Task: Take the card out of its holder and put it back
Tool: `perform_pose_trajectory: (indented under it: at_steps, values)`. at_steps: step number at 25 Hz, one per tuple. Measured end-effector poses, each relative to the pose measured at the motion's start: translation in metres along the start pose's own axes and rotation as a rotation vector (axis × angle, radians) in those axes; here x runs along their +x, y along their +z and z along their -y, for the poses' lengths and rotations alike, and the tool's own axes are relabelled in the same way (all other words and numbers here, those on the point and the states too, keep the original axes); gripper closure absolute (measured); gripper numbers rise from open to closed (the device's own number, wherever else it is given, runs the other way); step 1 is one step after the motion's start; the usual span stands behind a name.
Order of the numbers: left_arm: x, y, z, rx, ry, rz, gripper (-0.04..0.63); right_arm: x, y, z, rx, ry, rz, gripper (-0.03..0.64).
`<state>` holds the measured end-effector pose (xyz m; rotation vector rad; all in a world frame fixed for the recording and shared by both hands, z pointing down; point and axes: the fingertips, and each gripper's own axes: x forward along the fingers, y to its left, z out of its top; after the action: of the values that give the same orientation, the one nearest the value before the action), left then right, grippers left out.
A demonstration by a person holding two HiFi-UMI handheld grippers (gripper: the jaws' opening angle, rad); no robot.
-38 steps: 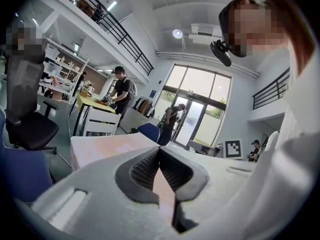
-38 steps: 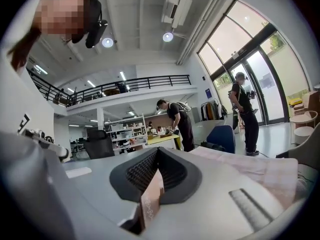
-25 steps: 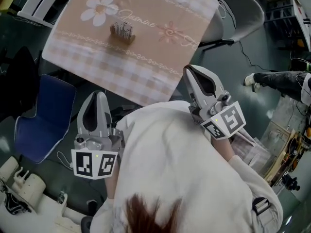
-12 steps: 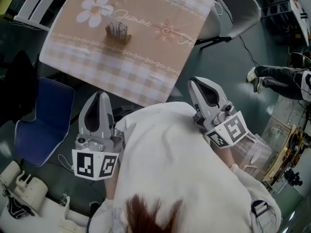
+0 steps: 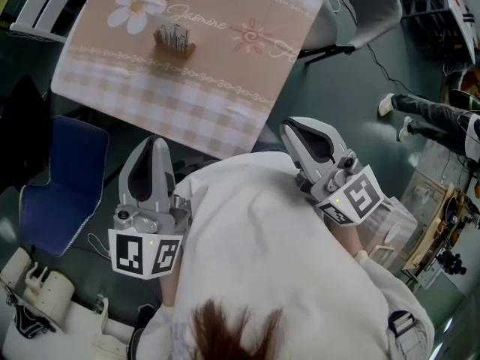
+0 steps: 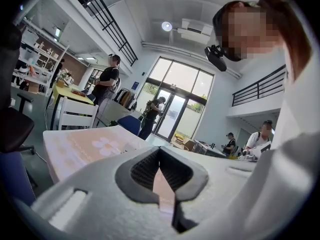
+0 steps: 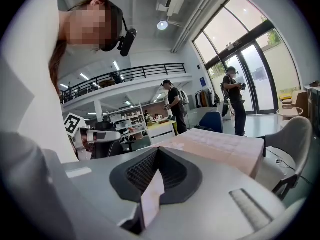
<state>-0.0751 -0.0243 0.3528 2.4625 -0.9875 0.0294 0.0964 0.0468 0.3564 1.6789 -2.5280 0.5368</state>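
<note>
The card holder (image 5: 174,40) is a small wooden block with pale cards standing upright in it. It sits on the far left part of the table, on a beige checked cloth (image 5: 187,103) with a flower print. My left gripper (image 5: 151,145) is held close to my body, short of the table's near edge, jaws shut with nothing between them. My right gripper (image 5: 289,128) hangs off the table's near right corner, also shut and empty. Both are far from the holder. In the left gripper view the cloth (image 6: 75,146) lies ahead of the closed left gripper (image 6: 160,152). The right gripper view shows its tips closed (image 7: 157,151).
A blue chair (image 5: 60,178) stands left of the table, a grey chair (image 5: 367,13) at its far right corner and a white chair (image 5: 37,6) at the far left. A person's legs (image 5: 435,122) show at the right. Other people stand far off.
The table and holder have slid up and left in the head view. The right gripper has shifted slightly along the table's near corner. Both grippers stay shut and empty.
</note>
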Motion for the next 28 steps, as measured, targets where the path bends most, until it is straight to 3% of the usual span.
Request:
perform_pose_trajectory:
  at_steps: [28]
  values:
    - [-0.022, -0.012, 0.006, -0.023, -0.022, -0.006, 0.595, -0.004, -0.014, -0.022, -0.017, 0.008, -0.053, 0.618]
